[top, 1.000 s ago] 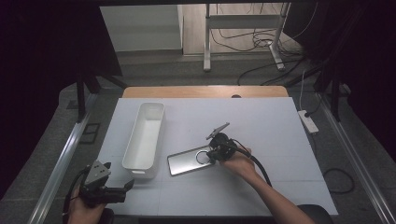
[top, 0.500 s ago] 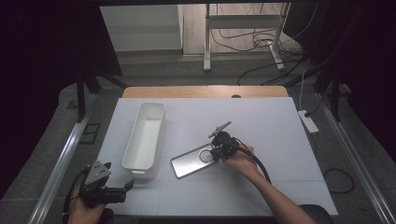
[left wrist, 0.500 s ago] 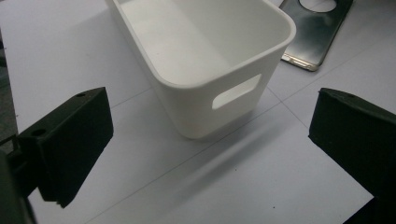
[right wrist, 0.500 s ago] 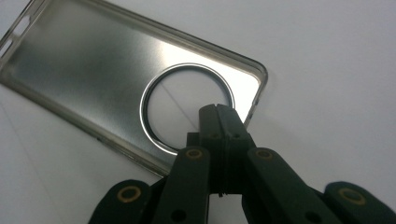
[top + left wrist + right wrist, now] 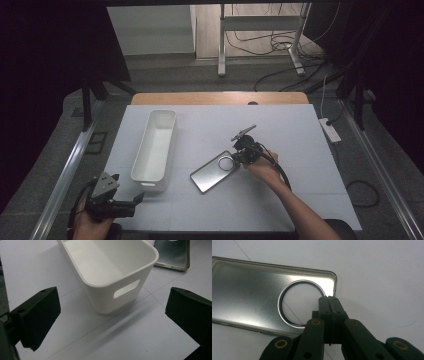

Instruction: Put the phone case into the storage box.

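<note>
**Phone case gripped at its ring edge, bin waiting empty**

At the left, the left gripper (image 5: 131,201) hovers near the front left corner of the bench (image 5: 300,130), its fingers (image 5: 40,315) spread wide with nothing between them. In the left gripper view they frame the near end of the white bin (image 5: 110,272), which stands just ahead with its handle slot facing the camera.

The bin (image 5: 156,145) lies lengthwise on the left half of the bench and is empty inside.

Right of it, apart from the bin's wall, the silvery phone case (image 5: 216,171) rests flat on the bench, turned at a slant. Its round camera opening (image 5: 302,302) sits at the end nearest the right gripper (image 5: 239,156).

The right gripper's fingers (image 5: 329,307) are clenched together at the rim of that round opening, apparently pinching the thin edge of the case between the hole and its outer corner; how firm the hold is I cannot tell.

As a judgement, the work is at an early stage: the case has been taken hold of but still lies on the bench. Lifting it, carrying it left and setting it in the bin all look to be left.
</note>
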`<state>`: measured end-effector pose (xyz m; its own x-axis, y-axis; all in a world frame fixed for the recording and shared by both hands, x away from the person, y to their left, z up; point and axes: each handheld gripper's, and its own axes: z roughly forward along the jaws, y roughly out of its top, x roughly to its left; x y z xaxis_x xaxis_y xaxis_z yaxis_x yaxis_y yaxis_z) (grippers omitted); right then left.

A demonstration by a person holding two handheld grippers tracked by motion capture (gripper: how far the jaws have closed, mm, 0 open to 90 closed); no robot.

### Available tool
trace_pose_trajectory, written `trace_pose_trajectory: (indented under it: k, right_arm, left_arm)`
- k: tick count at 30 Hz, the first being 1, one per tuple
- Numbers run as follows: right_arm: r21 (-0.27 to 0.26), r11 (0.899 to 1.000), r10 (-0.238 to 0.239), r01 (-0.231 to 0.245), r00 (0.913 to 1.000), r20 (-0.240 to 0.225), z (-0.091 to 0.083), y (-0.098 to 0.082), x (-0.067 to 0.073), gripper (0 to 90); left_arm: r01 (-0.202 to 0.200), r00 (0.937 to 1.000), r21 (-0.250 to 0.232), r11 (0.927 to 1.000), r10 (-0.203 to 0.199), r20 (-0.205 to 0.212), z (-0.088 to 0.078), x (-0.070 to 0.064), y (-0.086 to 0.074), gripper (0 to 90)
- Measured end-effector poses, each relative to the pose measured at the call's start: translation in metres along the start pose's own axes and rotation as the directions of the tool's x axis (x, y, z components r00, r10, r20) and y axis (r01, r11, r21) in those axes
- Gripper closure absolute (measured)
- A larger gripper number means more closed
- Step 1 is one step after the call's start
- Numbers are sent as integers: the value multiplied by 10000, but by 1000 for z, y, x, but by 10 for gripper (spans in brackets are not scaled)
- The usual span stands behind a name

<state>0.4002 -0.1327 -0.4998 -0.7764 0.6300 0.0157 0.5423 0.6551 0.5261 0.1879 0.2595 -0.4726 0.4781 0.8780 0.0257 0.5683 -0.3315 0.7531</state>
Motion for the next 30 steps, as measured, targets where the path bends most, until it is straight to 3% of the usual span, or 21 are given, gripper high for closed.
trace_pose_trajectory:
  k: [23, 26, 30]
  right_arm:
    - [-130, 9999, 111, -107, 9996, 274, 14, 8, -6, 899]
    - [-213, 9998, 18, -18, 10000, -8, 8, 9, 0, 899]
    - [-319, 9974, -669, 647, 9952, -717, -3, 8, 23, 898]
  left_arm:
    - [34, 10000, 30, 10000, -34, -24, 0, 0, 0, 7]
    - [32, 10000, 44, 10000, -32, -25, 1, 0, 0, 8]
    - [27, 10000, 49, 10000, -27, -32, 1, 0, 1, 8]
